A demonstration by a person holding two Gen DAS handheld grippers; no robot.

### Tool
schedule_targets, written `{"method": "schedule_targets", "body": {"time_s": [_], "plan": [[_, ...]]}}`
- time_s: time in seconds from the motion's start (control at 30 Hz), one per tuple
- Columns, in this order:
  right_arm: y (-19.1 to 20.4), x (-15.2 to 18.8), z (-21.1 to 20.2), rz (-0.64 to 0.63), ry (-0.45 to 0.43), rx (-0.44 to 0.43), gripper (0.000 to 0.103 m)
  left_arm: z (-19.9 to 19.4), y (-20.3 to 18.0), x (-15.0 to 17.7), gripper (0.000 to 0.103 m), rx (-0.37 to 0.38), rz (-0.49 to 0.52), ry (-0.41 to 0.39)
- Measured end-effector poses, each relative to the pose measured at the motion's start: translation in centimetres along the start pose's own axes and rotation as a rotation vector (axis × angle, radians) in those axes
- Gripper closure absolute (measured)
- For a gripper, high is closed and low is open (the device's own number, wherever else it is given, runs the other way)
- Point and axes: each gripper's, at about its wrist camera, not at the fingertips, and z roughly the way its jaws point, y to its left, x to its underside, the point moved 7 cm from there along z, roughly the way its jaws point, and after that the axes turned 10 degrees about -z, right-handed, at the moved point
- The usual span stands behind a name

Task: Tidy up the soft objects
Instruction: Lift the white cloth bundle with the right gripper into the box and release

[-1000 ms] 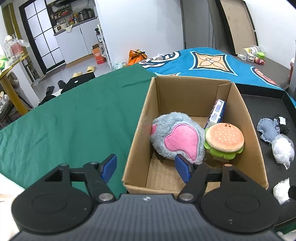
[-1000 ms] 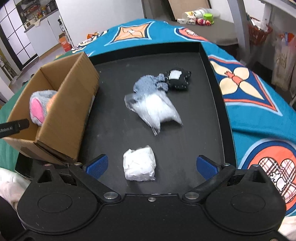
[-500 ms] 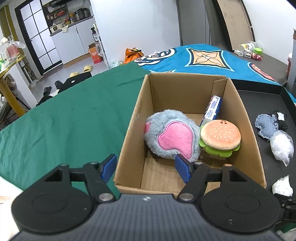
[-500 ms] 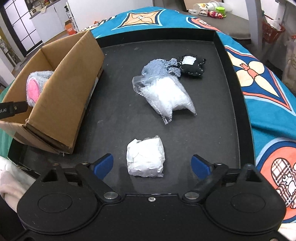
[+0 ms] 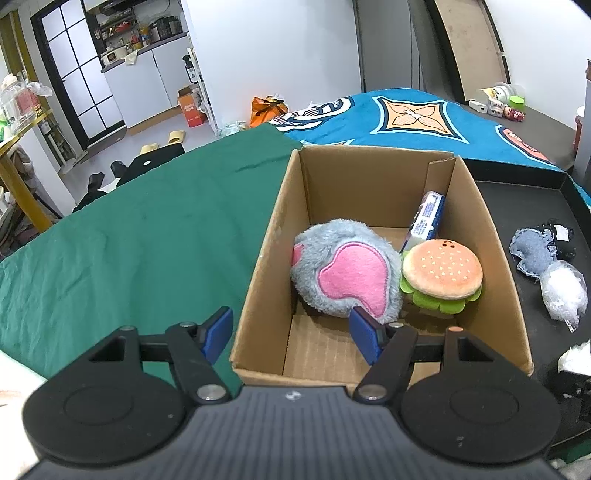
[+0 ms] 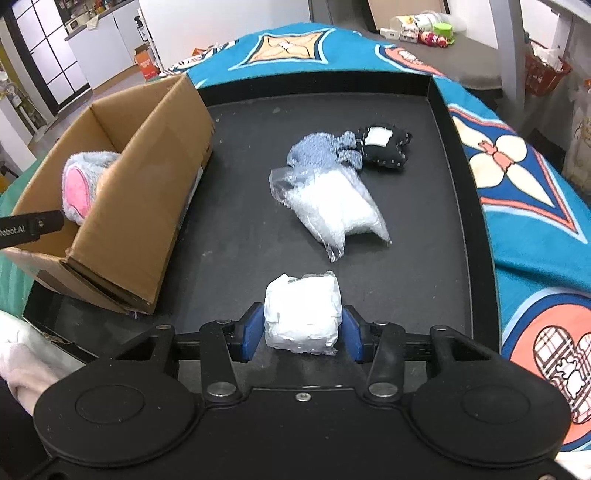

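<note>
My right gripper (image 6: 301, 334) is shut on a white plastic-wrapped soft packet (image 6: 301, 310) on the black tray (image 6: 424, 280). Further off on the tray lie a clear bag of white stuffing (image 6: 332, 206), a blue-grey fabric piece (image 6: 317, 151) and a small black pillow (image 6: 386, 147). My left gripper (image 5: 291, 338) is open and empty, straddling the left wall of the cardboard box (image 5: 266, 266). The box holds a grey and pink plush (image 5: 343, 273), a burger plush (image 5: 441, 275) and a blue-white pack (image 5: 426, 219).
The box (image 6: 147, 192) stands at the tray's left edge, partly on a green cloth (image 5: 129, 240). A patterned blue cloth (image 6: 535, 221) covers the table to the right and behind. Small toys and cups (image 6: 424, 27) sit at the far back.
My right gripper moved forward around the white packet and closed its fingers on it. My left gripper shifted slightly relative to the box and stayed open.
</note>
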Motion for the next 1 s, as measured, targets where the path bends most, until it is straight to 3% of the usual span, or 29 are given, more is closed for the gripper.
{"method": "schedule_targets", "body": {"time_s": [0.37,1.0], "plan": [[0.8,-2.1,-2.4,-0.022,-0.068,0.013,0.058,-0.3,0.4,-0.2,0.035,0.016,-0.023,-0.004],[4.6,-9.0,-5.1,-0.118,-0.182,0.008,0.058,-0.6,1.8,-1.0,0.035,0.099,-0.113,-0.016]]}}
